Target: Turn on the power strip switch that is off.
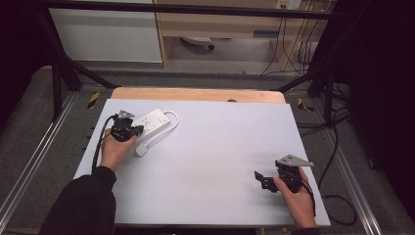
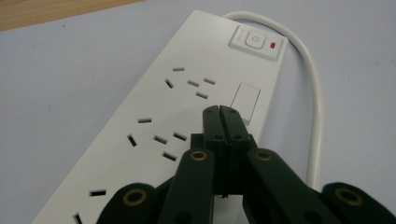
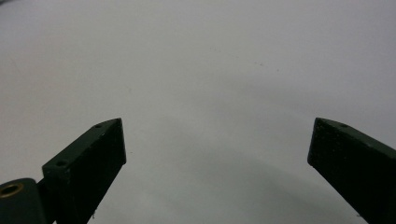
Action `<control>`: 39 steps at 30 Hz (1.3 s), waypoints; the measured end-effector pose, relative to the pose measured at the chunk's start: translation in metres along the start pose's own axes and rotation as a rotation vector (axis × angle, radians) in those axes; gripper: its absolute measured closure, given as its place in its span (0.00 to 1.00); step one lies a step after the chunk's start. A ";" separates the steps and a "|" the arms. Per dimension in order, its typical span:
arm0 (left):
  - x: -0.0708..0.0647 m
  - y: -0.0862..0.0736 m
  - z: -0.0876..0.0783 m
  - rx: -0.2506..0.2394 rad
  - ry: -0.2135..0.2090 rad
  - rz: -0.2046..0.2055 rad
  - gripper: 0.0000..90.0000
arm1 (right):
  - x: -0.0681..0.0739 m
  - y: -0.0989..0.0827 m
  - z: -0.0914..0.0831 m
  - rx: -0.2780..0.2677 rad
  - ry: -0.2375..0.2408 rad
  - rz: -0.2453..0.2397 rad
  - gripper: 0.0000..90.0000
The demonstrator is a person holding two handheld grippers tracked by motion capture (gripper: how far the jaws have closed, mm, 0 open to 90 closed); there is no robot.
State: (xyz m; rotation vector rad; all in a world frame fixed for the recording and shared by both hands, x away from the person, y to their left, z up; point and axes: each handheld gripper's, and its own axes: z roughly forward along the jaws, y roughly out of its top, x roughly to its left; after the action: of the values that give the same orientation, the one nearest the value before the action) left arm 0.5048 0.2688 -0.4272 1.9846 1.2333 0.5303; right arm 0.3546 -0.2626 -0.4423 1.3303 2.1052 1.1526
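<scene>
Left gripper (image 2: 219, 109) closed over power strip (image 2: 187, 93); right gripper (image 3: 217, 140) spread above bare table (image 1: 210, 161)

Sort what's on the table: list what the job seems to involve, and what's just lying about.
Likely in play:
- power strip, with the shut left tool poised over it
- its power button, red light showing
- its cable and plug

Idle:
- right tool, open over bare white table
- floor cables beside the table
</scene>
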 end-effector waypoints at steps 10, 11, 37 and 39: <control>-0.004 0.000 0.005 -0.001 -0.019 0.018 1.00 | 0.001 0.000 0.000 0.005 0.002 0.004 0.05; -0.005 0.000 0.005 -0.004 -0.016 0.024 1.00 | 0.000 0.000 0.000 0.004 0.003 0.002 0.05; -0.002 -0.001 0.001 0.001 -0.001 0.016 1.00 | 0.001 0.000 0.000 -0.003 0.005 -0.001 0.05; -0.001 -0.001 0.001 0.002 -0.001 0.015 1.00 | 0.001 0.001 0.000 -0.003 0.005 0.000 0.05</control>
State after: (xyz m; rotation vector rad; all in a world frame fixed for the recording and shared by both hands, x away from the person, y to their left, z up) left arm 0.5044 0.2677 -0.4290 1.9968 1.2198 0.5356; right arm 0.3545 -0.2620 -0.4417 1.3273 2.1068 1.1597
